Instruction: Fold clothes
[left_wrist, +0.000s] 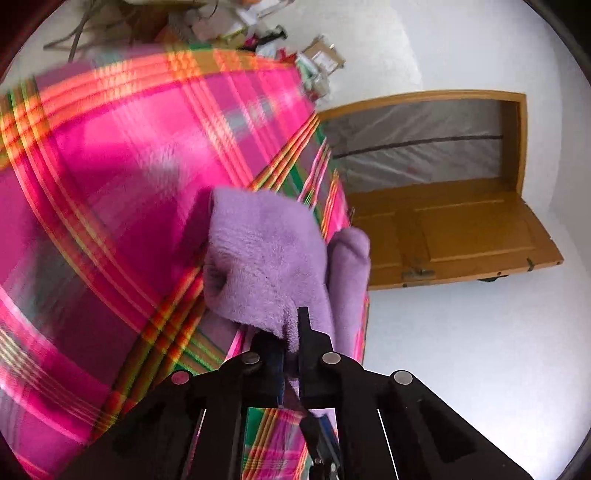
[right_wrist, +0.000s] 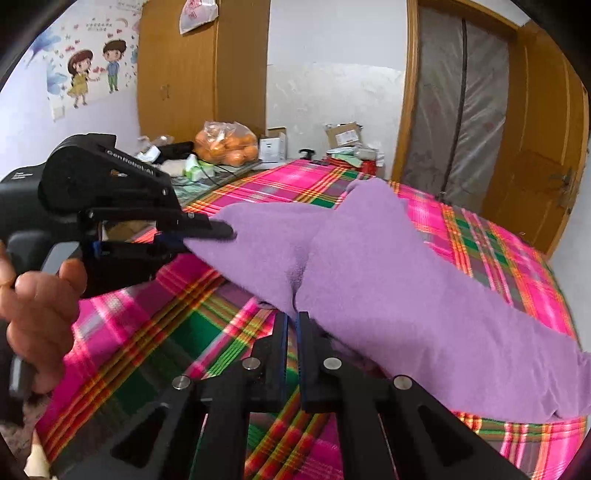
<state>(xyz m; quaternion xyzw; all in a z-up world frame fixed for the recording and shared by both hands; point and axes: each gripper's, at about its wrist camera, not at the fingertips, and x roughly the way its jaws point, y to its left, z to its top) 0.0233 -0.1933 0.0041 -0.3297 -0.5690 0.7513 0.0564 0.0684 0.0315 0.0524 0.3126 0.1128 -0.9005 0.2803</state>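
We grip the cloth (right_wrist: 369, 280) with both grippers, left gripper (right_wrist: 207, 236) and right gripper (right_wrist: 291, 317) each clamped on an edge, lifted just above the bed (right_wrist: 498, 243). The thin bite could slip, since soft purple fleece sags heavily and bunches into rounded folds. The plaid sheet beneath looks smooth and flat.

white walls (right_wrist: 332, 92) close the room, one bearing a cartoon sticker of two children (right_wrist: 94, 70). a tall wooden wardrobe (right_wrist: 177, 62) stands beside a wooden doorway (right_wrist: 458, 96) (hung with clear plastic sheeting), its door (right_wrist: 543, 162) swung open. daylight is soft.
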